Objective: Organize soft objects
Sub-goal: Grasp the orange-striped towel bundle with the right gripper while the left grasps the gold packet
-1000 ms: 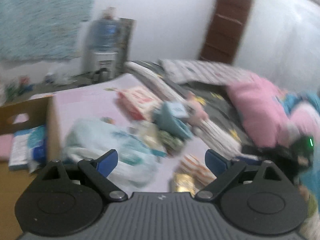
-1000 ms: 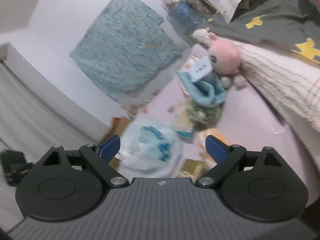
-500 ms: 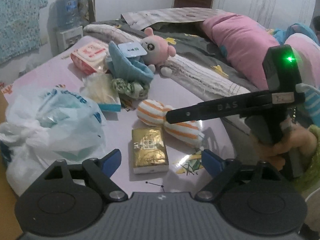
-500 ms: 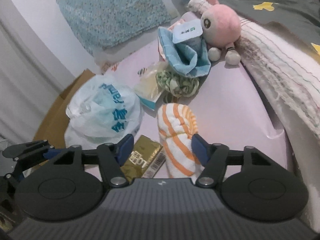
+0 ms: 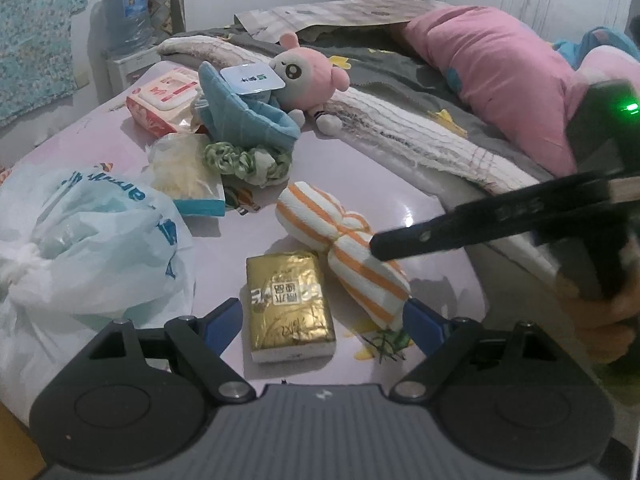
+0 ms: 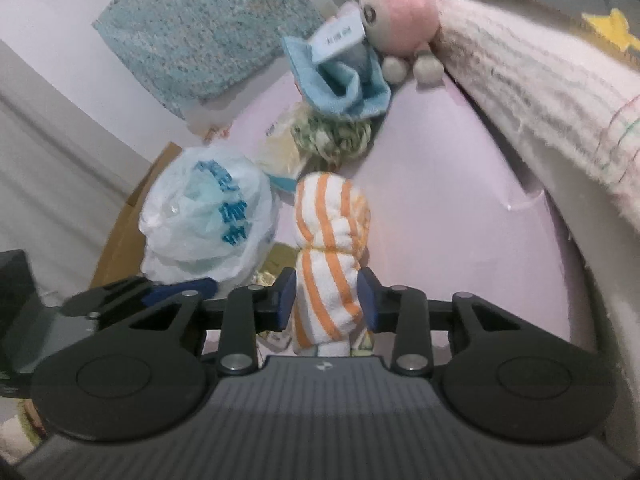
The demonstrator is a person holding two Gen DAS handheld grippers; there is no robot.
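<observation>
Pale pink worktop (image 5: 400, 184), cluttered: my right claw (image 6: 327, 300) is closing around the striped towel roll (image 6: 326, 252) (pads barely touching); left claw (image 5: 324, 320) gaping, empty. Soft roll may squirm out.

Fluffy terry striped towel (image 6: 326, 276); glossy gold-foil pack (image 5: 289, 304); crinkly plastic bag (image 5: 80, 240).
</observation>
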